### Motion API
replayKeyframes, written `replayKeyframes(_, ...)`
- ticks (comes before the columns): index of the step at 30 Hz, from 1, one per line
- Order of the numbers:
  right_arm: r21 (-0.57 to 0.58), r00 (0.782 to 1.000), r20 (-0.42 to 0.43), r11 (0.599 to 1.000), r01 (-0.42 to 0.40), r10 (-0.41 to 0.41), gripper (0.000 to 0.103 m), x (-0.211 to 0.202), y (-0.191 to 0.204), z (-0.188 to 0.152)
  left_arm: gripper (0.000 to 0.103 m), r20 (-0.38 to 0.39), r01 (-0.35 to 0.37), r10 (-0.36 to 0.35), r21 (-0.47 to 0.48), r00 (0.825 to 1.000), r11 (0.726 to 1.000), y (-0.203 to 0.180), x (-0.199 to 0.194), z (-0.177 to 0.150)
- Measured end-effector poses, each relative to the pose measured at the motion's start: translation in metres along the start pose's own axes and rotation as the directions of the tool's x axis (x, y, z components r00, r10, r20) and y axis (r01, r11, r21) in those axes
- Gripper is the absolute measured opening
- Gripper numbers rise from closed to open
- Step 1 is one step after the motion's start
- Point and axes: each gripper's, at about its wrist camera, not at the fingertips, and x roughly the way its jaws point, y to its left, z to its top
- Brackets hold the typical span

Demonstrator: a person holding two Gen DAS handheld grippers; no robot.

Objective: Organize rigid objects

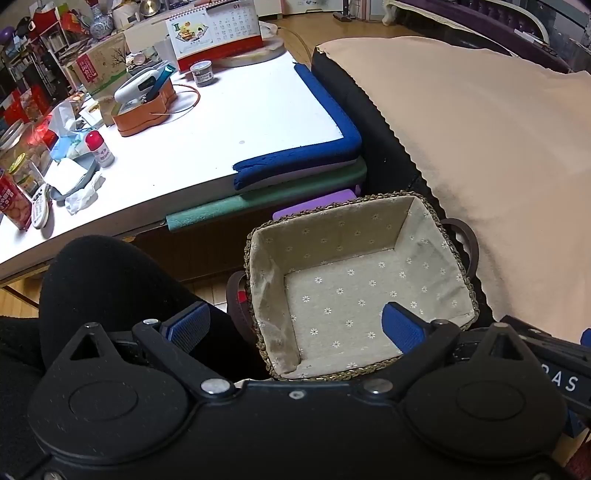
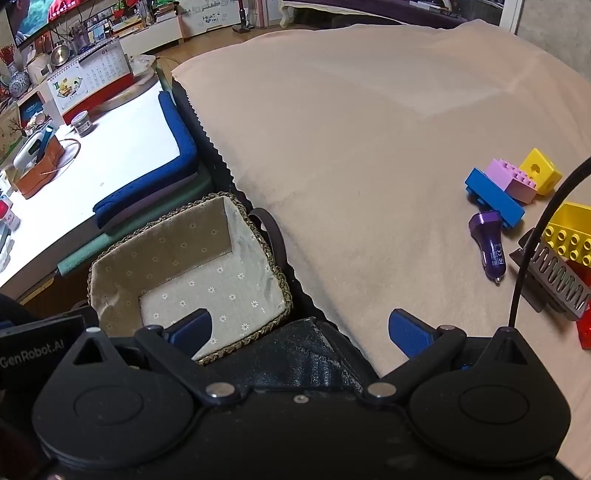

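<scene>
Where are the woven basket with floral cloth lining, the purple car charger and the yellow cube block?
woven basket with floral cloth lining (image 1: 332, 236): left wrist view, far inner wall.
purple car charger (image 2: 489, 245): right wrist view, body.
yellow cube block (image 2: 540, 170): right wrist view, front face.

White low table (image 1: 221, 122) with blue foam edge guards (image 1: 328, 122), cluttered at its far side; desk calendar (image 1: 214, 33) upright at the back. Beige cloth (image 1: 480, 129) covers the adjacent surface. Wood floor (image 1: 295, 27) beyond; television (image 2: 40, 14) lit at rear.
</scene>
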Motion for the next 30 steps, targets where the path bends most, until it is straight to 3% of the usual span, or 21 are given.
replayKeyframes(30,-0.011,1.0,-0.002,1.0,0.024,-0.024,0.102,0.0024,0.0037,-0.0012,0.096,-0.007,-0.018,0.017,-0.027,1.0,0.999,0.0036,0.0001,0.0015)
